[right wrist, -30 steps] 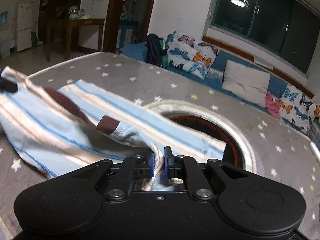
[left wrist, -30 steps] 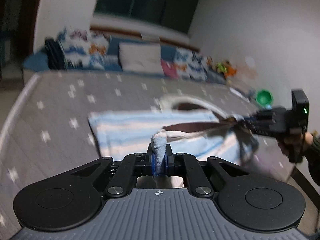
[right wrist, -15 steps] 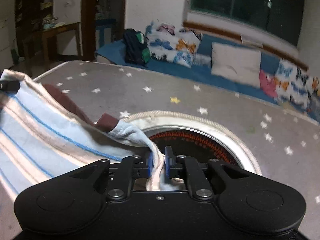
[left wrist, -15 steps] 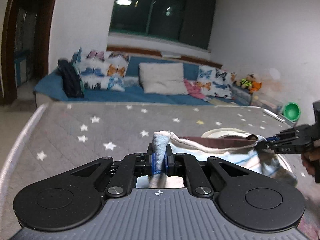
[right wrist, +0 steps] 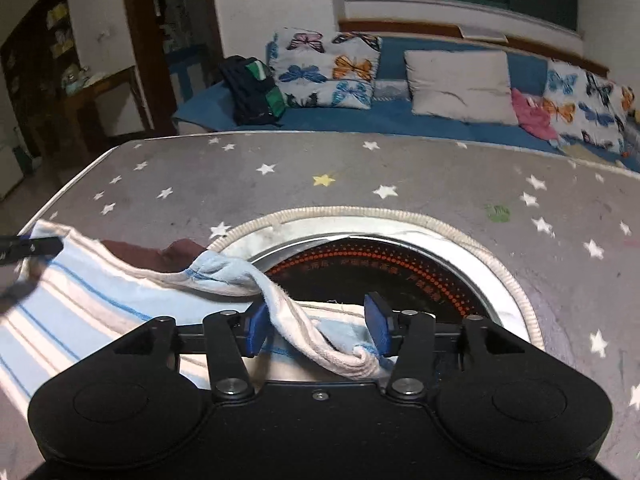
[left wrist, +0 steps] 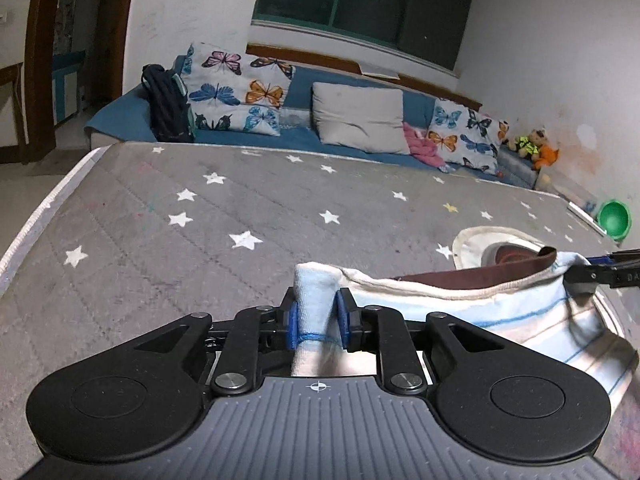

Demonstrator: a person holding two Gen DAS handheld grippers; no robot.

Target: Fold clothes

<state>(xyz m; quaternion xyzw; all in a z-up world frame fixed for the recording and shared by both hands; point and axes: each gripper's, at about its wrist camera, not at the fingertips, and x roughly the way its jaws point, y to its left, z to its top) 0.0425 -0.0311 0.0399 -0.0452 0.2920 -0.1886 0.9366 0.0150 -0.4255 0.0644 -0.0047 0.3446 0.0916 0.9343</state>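
left wrist view: the left gripper (left wrist: 317,316) had its jaws clamped on a bunched corner of the striped garment (left wrist: 500,312), which hung off the grey star-patterned table (left wrist: 240,200) toward its right edge, its top hem running across to the right gripper (left wrist: 600,274). with only this one corner firmly pinched, the cloth could sag and twist.

right wrist view: the right gripper (right wrist: 318,322) had its jaws spread apart, the other corner merely draped loose between them above the round cooker inset (right wrist: 380,256). that corner could slide out and drop onto the inset, spoiling an even fold.
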